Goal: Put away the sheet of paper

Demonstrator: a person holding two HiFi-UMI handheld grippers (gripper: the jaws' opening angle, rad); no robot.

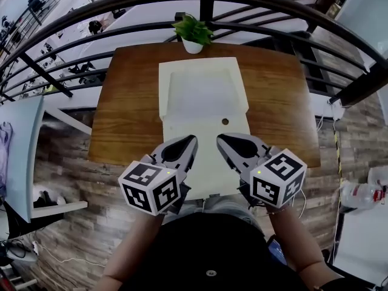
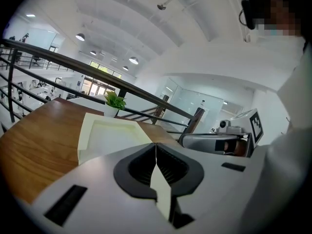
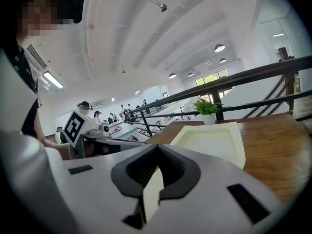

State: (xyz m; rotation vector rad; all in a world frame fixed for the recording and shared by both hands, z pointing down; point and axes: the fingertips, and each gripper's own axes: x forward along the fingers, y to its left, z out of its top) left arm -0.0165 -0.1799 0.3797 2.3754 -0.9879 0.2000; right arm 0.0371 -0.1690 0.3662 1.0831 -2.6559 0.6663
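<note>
A pale cream sheet of paper [image 1: 206,132] lies on the wooden table [image 1: 124,108], reaching from the cream tray [image 1: 165,83] back to the near edge. A small dark round spot shows on the sheet near its right side. My left gripper [image 1: 193,139] and right gripper [image 1: 222,138] sit side by side over the sheet's near part, pointing away from me. In the left gripper view the jaws [image 2: 156,145] are shut on a strip of the sheet [image 2: 163,191]. In the right gripper view the jaws [image 3: 157,147] are likewise shut on the sheet [image 3: 152,191].
A small potted plant [image 1: 193,32] stands at the table's far edge, just behind the tray. A dark metal railing [image 1: 260,17] curves around the far side. Wood-look floor lies left and right of the table, and a person's body is at the near edge.
</note>
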